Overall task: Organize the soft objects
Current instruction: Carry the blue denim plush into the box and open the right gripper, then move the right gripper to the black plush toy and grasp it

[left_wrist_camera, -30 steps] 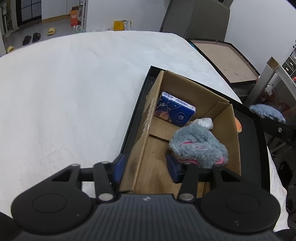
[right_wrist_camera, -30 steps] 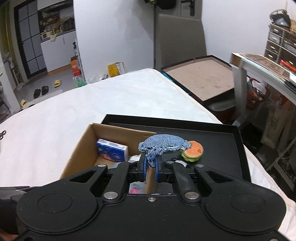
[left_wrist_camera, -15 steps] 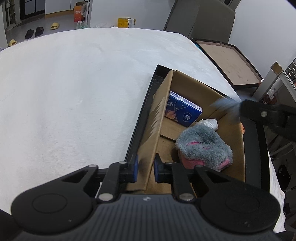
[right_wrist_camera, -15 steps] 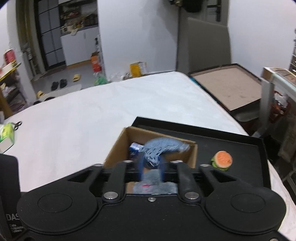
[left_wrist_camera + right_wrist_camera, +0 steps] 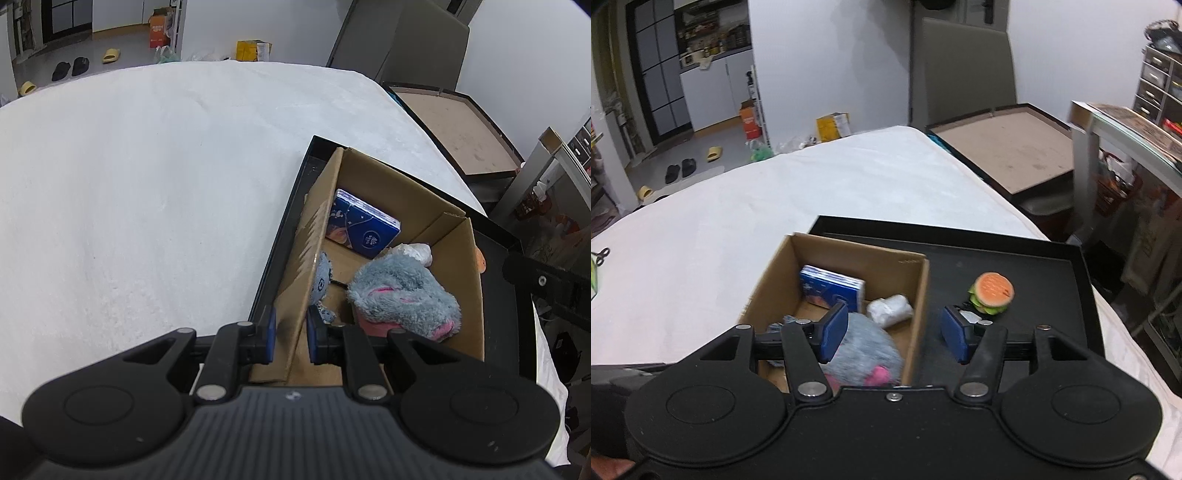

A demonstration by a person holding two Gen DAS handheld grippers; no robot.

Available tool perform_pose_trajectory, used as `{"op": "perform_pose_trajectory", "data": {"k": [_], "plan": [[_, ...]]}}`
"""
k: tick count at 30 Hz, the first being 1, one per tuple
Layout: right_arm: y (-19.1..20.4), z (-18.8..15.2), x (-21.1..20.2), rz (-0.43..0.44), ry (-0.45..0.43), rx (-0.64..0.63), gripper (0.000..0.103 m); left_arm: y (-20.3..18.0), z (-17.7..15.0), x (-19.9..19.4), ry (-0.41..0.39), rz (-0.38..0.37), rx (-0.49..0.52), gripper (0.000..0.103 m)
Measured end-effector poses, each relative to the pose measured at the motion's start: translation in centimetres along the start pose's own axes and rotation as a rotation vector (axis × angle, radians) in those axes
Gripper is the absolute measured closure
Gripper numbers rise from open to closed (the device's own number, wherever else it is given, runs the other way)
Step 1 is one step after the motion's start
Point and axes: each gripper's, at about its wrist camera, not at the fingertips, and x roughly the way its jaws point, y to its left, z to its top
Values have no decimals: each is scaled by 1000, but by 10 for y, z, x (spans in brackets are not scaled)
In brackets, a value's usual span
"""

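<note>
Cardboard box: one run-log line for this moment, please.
left gripper: shut on cardboard box wall | right gripper: open, empty | denim toy: in box | burger toy: on black tray

An open cardboard box sits in the left part of a black tray. Inside, a blue tissue pack leans in the far corner, a white wad lies beside it, and a grey-and-pink plush slipper fills the near end. A small blue-grey cloth piece rests against the left wall. Outside the box — on the tray floor — stands a plush burger, upright.
</note>
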Motion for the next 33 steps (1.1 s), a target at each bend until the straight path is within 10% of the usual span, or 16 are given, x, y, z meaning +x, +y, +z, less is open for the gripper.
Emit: {"op": "perform_pose_trajectory", "data": {"k": [33], "plan": [[-104, -37, 75, 52, 60, 206, 46, -39, 1, 11, -39, 120, 121, 61]]}}
